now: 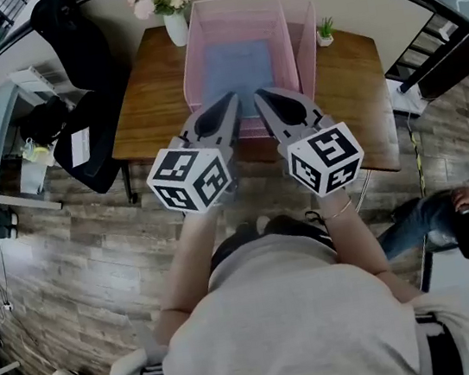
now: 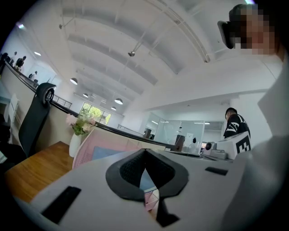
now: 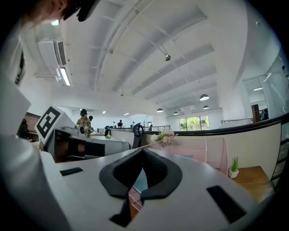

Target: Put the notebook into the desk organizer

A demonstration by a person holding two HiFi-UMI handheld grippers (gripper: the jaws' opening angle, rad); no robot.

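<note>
The blue notebook (image 1: 238, 68) lies flat inside the pink desk organizer (image 1: 301, 32). The left claw (image 1: 232, 97) and right claw (image 1: 258, 94), both pressed together and empty, hover at its near rim. A forward bump could shove it against the vase (image 1: 176, 27) at far left.

Grey T-shirt (image 1: 282, 332), thin bracelet (image 1: 338, 209), grey left gripper (image 1: 232, 98) and right gripper (image 1: 258, 94)

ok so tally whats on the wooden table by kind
desk organizer, pink mesh: 1
notebook, blue, lying inside the organizer: 1
vase of flowers: 1
small potted plant: 1
total: 4
</note>
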